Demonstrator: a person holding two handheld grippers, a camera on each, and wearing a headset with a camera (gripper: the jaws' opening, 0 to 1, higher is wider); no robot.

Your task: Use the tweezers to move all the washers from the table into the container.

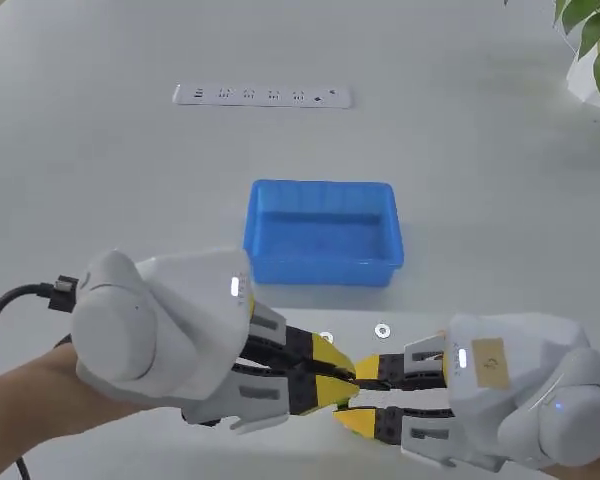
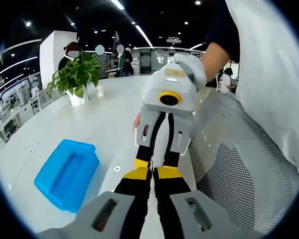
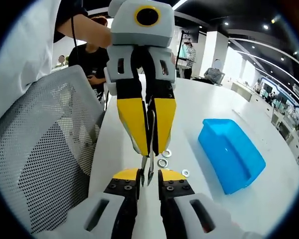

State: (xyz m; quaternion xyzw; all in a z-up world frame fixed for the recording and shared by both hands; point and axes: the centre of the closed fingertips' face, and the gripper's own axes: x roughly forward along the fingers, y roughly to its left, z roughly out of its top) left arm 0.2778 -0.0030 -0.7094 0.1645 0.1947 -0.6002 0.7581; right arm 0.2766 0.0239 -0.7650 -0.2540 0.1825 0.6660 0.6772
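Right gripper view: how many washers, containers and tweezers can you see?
Washers: 3
Container: 1
Tweezers: 1
Total: 5

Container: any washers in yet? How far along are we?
Done: nothing, the blue container looks empty. In hand: the left gripper is shut on the tweezers, whose tips sit between the jaws of the right gripper. Left: all of it, at least three washers lie on the table.

Washer (image 1: 382, 330) near front of blue container (image 1: 320, 268)
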